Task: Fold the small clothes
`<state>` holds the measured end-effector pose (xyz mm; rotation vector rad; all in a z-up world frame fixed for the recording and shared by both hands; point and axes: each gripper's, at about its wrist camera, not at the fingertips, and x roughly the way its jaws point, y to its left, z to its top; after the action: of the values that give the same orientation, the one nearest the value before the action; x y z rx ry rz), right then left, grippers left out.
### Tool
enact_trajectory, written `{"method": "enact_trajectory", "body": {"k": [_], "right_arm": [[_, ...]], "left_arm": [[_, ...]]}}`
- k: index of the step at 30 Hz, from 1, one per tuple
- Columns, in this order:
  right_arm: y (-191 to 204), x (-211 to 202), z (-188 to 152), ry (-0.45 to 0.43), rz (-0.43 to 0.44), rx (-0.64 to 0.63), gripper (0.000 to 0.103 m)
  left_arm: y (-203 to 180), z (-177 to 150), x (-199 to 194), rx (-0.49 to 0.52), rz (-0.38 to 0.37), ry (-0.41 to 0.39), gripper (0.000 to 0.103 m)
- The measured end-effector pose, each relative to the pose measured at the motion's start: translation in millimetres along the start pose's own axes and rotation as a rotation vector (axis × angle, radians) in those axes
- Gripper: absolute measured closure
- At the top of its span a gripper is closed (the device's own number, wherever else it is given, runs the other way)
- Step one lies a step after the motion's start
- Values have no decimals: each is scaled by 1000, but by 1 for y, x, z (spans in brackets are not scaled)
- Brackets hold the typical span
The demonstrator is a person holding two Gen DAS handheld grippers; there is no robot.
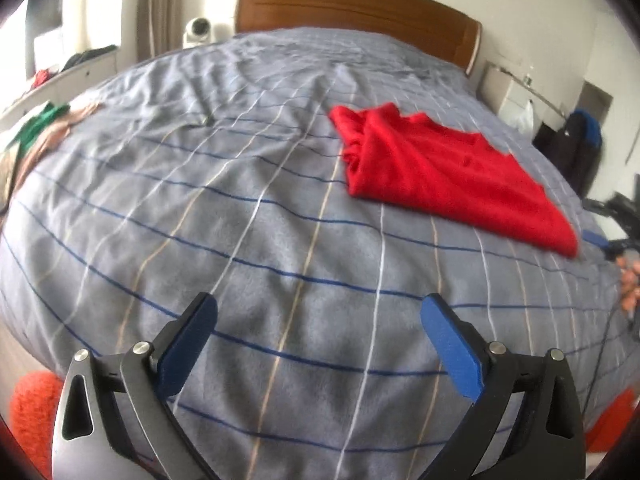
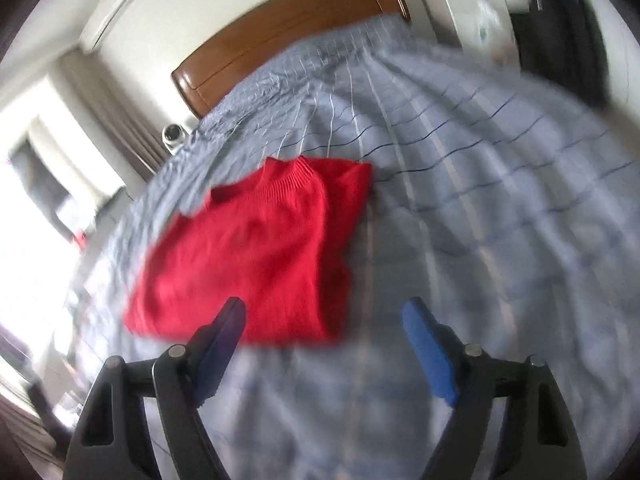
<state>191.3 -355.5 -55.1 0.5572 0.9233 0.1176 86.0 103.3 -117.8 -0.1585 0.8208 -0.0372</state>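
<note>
A red knit sweater [image 1: 440, 168] lies partly folded on a grey checked bed cover [image 1: 240, 220], to the right and ahead in the left wrist view. In the blurred right wrist view the sweater [image 2: 256, 256] lies just ahead and left, collar toward the headboard, with one side folded over. My left gripper [image 1: 318, 312] is open and empty above bare cover, well short of the sweater. My right gripper [image 2: 324, 320] is open and empty, its left finger [image 2: 224, 332] over the sweater's near hem.
A wooden headboard [image 1: 352, 4] stands at the far end. Green and tan clothes [image 1: 36, 132] lie at the bed's left edge. A white nightstand [image 1: 516, 92] and dark bags [image 1: 576, 140] stand to the right. An orange object [image 1: 32, 412] sits by the near left edge.
</note>
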Motion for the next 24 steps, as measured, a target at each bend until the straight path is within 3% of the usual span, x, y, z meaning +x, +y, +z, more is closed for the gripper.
{"method": "enact_trajectory", "body": {"k": [5,6,7,8,9,11,16,19,24], "right_arm": [[-8,70,25,88,52,144,28],[-6,82,25,111,55,147,39],[-2,89,24,124,25,131,69],[4,93,22,134,-49,97,88],[11,93,22,129,-83,82,91],[30,81,27,95,-93,76,92],[139,68,52,75,-6,-91,92],[203,93,46,114,59,-158,92],[284,165,-5,217,76,-312,92]], "left_arm": [[-2,-7,8,21,14,37,1],[-2,-8,8,22,17,39,1],[-1,-7,8,21,20,40,1],[0,-7,8,18,21,39,1],[2,-7,8,11,17,39,1],[8,-5,9,-9,3,47,1],[21,-1,18,-69,-31,78,1],[25,1,15,-77,-27,64,1],[36,0,15,-111,-23,77,1]]}}
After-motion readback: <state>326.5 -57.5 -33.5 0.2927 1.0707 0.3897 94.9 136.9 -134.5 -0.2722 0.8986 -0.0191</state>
